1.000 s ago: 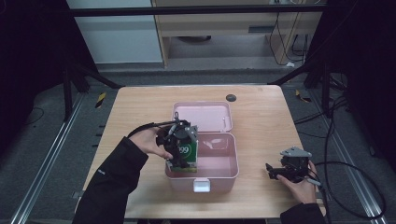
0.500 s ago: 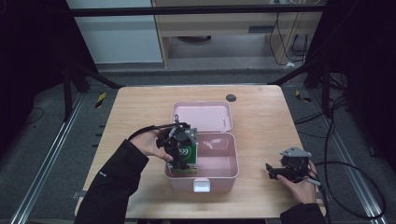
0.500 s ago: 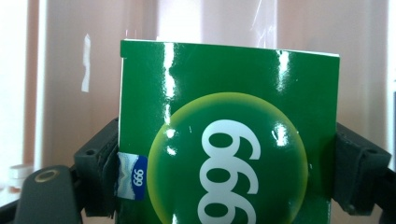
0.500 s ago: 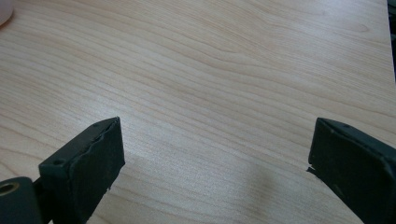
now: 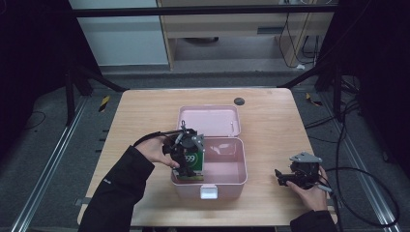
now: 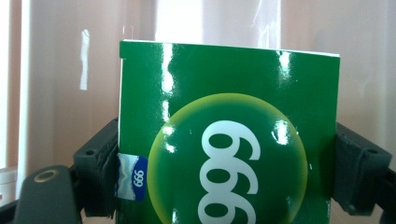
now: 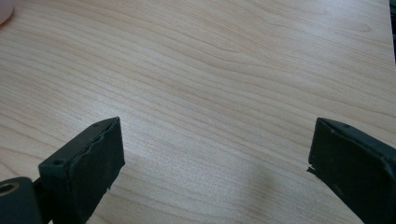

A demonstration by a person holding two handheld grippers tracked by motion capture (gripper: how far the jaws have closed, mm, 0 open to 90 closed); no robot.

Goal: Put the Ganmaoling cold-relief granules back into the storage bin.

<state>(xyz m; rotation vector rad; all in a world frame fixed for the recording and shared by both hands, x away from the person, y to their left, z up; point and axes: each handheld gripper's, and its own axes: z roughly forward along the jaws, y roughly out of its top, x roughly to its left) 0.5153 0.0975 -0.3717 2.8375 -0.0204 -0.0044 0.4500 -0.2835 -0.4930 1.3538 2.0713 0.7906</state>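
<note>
A glossy green box [image 6: 229, 135] printed with a white "999" sits between the jaws of my left gripper [image 6: 226, 182], and both pads press on its sides. In the high view that green box [image 5: 192, 162] stands upright at the left end of the open pink container [image 5: 232, 183], with my left gripper [image 5: 183, 153] on it from the left. My right gripper [image 5: 281, 178] rests low over the wooden table right of the container. Seen along its own jaws, my right gripper [image 7: 215, 158] stands wide open with bare wood between the pads.
The pink container's lid [image 5: 209, 121] lies flat behind it. A small dark round spot [image 5: 239, 101] sits near the table's far edge. The table [image 5: 140, 121] has bare wood on both sides of the container.
My left gripper has carried the green box a little leftward and lower, to the left end of the pink container. The right gripper has stayed put.
</note>
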